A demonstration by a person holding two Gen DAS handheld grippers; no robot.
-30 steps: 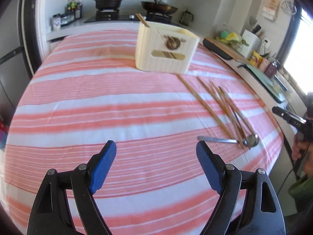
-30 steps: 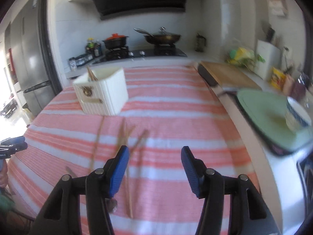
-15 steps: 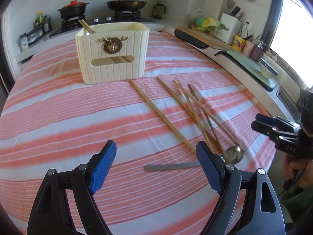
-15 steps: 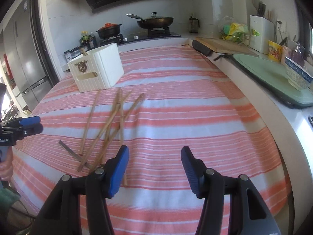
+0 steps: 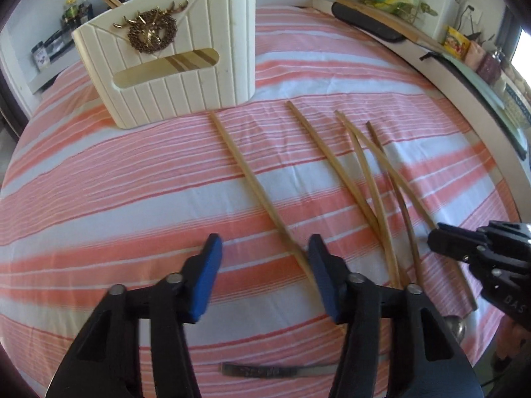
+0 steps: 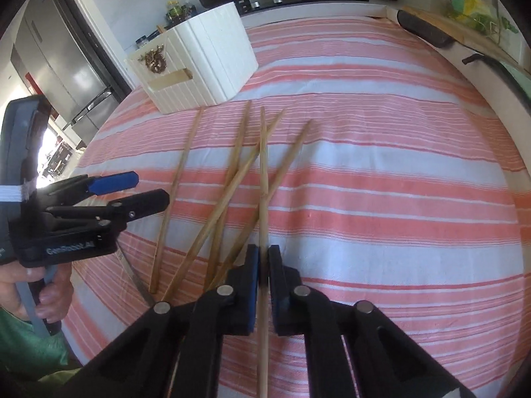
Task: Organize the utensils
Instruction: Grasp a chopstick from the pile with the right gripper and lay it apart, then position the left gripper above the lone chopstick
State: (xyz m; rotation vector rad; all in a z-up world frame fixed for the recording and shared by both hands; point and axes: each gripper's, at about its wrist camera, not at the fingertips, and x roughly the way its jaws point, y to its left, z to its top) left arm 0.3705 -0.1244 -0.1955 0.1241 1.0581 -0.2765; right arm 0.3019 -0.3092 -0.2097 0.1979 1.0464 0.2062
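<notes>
Clamping one chopstick [image 6: 263, 179] near its lower end, right tool [image 6: 263, 265] shown low centre of the right wrist view, pads nearly together with only the stick between them. Held so, lengthwise along the fingers, presumably to keep the stick aligned for lifting toward the holder. Stick running up the frame from the pads, crossing the other chopsticks [image 6: 232, 179] fanned over the striped cloth; lower tail passing back beneath the fingers. Whether lifted clear or touching the pile: cannot tell.

Left tool [image 5: 262, 265] standing well open at lower centre of the left wrist view, holding nothing, poised over the near end of the leftmost chopstick [image 5: 252, 182], which passes close beside the right-hand pad. Judged as lined up for a grasp not yet made.

Both tools pitched forward and down toward the tabletop [image 5: 99, 182], side by side, left tool also visible at left edge of the right wrist view.

Further out: metal spoon [image 5: 278, 371] lying along the bottom of the left view, bowl at lower right. White holder [image 5: 172, 66] at upper left, upright, sticks already visible through its slot.
</notes>
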